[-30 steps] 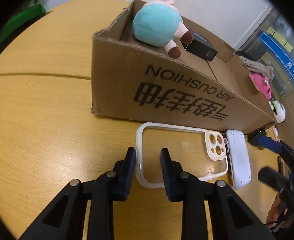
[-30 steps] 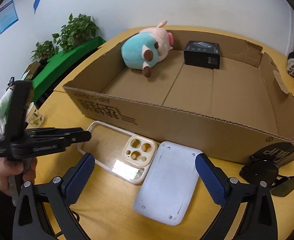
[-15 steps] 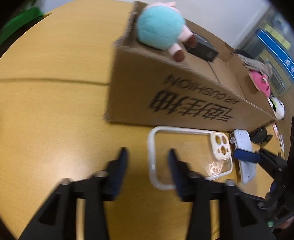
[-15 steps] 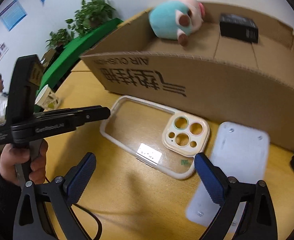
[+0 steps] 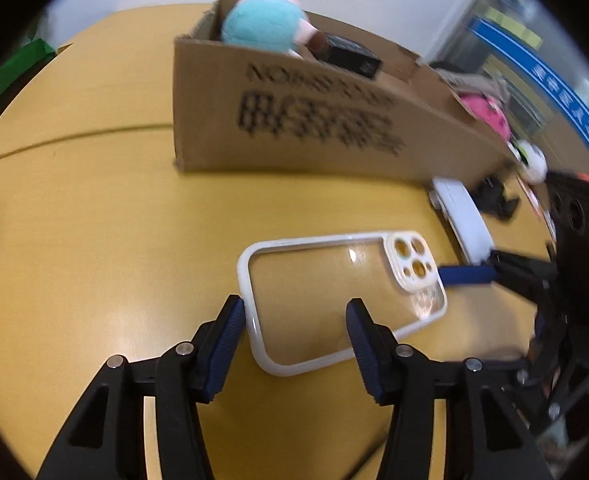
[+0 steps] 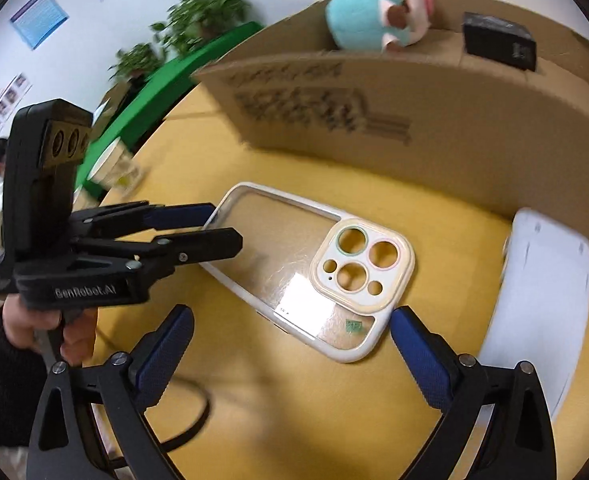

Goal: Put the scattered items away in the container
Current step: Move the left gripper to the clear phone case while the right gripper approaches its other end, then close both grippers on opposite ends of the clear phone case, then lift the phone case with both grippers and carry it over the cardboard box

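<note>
A clear phone case [image 5: 342,298] with a white rim and cream camera block lies flat on the yellow table; it also shows in the right wrist view [image 6: 306,276]. My left gripper [image 5: 296,314] is open, its jaws straddling the case's near end. My right gripper [image 6: 292,330] is open wide around the camera end. A white flat device [image 6: 542,304] lies to the right, also in the left wrist view [image 5: 460,220]. The cardboard box [image 5: 318,120] holds a teal plush [image 5: 260,26] and a black box [image 5: 352,58].
The box wall [image 6: 434,128] stands just behind the case. A black clip-like item [image 5: 496,200] lies by the box's right end. A pink plush [image 5: 484,110] sits beyond. A paper cup [image 6: 116,168] and green-covered table [image 6: 166,80] are at left.
The phone case has moved away from the box toward me. My left gripper has opened wider and now straddles the case's end. My right gripper has shifted left from the white device to the case.
</note>
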A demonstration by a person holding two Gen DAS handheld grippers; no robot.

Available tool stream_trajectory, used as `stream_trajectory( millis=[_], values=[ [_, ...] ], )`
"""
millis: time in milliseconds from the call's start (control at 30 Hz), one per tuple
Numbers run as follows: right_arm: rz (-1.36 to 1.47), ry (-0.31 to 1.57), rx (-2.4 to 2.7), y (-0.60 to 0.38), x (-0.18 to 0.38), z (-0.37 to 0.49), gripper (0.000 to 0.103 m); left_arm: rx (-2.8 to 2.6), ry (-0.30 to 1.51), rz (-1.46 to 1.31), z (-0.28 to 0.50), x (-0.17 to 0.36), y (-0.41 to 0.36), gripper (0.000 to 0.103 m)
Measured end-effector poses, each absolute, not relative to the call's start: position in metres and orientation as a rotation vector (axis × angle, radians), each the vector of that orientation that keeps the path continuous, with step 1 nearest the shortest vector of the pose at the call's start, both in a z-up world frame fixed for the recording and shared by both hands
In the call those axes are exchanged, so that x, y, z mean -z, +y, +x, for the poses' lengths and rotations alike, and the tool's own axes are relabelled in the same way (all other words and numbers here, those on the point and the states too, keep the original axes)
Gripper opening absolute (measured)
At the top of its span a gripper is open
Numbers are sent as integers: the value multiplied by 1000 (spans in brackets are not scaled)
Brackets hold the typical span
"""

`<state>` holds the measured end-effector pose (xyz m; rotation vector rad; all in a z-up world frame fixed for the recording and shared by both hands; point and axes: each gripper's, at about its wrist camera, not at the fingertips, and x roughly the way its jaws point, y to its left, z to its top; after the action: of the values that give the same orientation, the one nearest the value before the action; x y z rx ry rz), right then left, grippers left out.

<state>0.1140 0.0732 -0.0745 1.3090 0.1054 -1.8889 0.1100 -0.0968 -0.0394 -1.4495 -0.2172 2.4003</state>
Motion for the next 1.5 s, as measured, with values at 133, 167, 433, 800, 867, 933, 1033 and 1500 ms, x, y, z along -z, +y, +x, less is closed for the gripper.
stream_trajectory(
  millis=[133, 167, 433, 800, 867, 933, 1033, 1500],
  values=[
    [1256, 228, 1799, 82, 75, 139, 100, -2308, -145, -1442, 133, 37, -95, 54],
    [1248, 266, 1793, 84, 74, 141, 100, -2304, -106, -1437, 134, 34, -96, 54],
    [1071, 678, 1664, 66, 59, 119, 100, -2142, 438, -1358, 112, 29, -71, 79],
    [987, 881, 1414, 45, 80, 100, 85, -1876, 819, -1147, 119, 39, -42, 85],
    [970, 907, 1409, 45, 80, 102, 84, -1850, 836, -1116, 117, 39, -39, 85],
    [951, 920, 1398, 45, 79, 105, 84, -1833, 787, -1130, 108, 40, -39, 86],
    [934, 933, 1391, 44, 76, 110, 84, -1791, 689, -1150, 98, 45, -34, 84],
    [867, 946, 1431, 51, 18, 91, 83, -1858, 751, -1019, 93, -17, -21, 81]
  ],
)
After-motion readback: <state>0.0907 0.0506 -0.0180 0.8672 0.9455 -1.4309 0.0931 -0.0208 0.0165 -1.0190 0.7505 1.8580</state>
